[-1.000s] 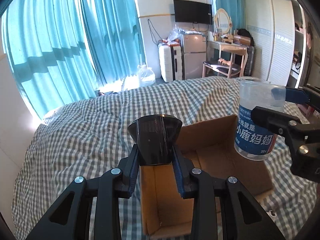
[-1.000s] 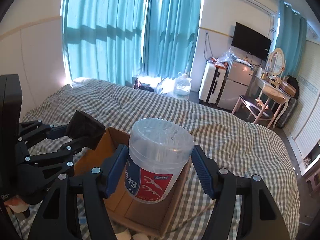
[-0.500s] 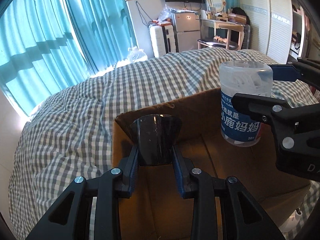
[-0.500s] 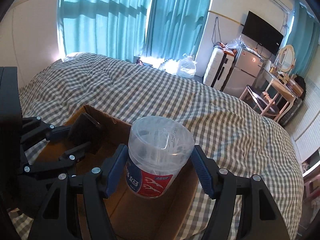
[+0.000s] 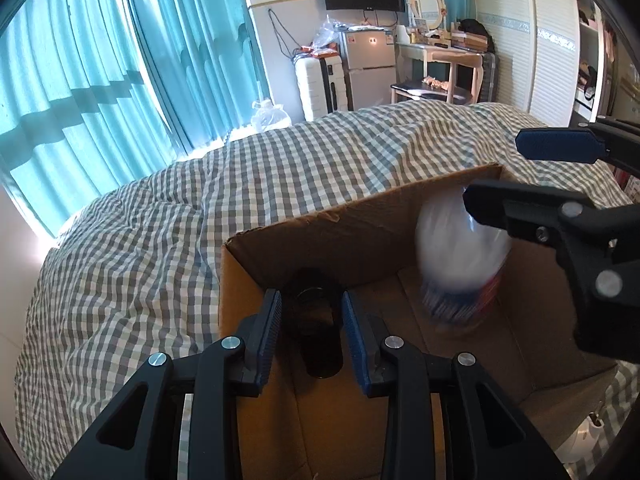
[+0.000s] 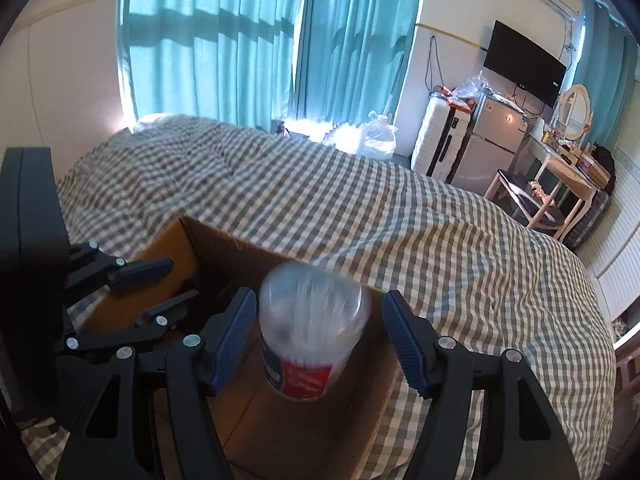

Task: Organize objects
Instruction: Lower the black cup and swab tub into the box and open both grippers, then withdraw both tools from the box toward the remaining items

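Observation:
An open cardboard box sits on the checked bed. My left gripper is open over the box's left end; a black cup is below and between its fingers, apart from the pads, inside the box. My right gripper is open; a clear plastic jar with a red and blue label is blurred between its fingers, dropping into the box. The right gripper also shows in the left wrist view, and the left gripper's fingers show in the right wrist view.
The grey-and-white checked bedcover surrounds the box. A white object lies by the box's near right corner. Turquoise curtains, a suitcase, a small fridge and a dressing table with a chair stand beyond the bed.
Both grippers lowered toward the box and opened. The black cup left the left gripper's pads and sits lower in the box. The jar left the right gripper and is falling, blurred.

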